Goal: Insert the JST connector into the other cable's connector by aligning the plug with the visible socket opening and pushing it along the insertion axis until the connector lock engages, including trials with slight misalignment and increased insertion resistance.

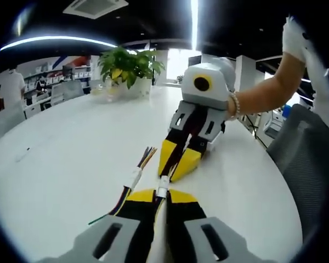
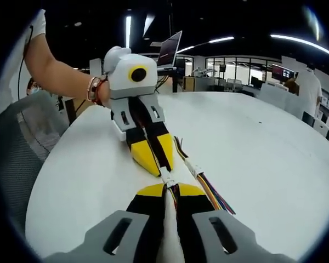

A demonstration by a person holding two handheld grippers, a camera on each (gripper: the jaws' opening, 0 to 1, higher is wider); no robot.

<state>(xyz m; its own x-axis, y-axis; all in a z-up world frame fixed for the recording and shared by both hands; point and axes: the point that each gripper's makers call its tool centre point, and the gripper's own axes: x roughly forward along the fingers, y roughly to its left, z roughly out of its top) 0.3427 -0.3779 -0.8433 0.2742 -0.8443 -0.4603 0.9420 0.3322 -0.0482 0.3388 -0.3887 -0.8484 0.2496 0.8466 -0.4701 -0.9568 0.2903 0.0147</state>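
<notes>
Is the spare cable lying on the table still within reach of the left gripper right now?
Probably not yet: the left gripper is shut on its own connector, meeting the right gripper. The spare cable lies beside it, unobstructed on the table.

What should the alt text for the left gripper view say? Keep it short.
Two yellow-tipped claws meet tip to tip on a white table: the left claw and right claw each pinch a small white connector. A spare multicoloured cable lies beside them.

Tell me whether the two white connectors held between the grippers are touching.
Touching. In the left gripper view the white connectors meet end to end with no gap between the left gripper and right gripper; whether the lock has engaged cannot be told.
</notes>
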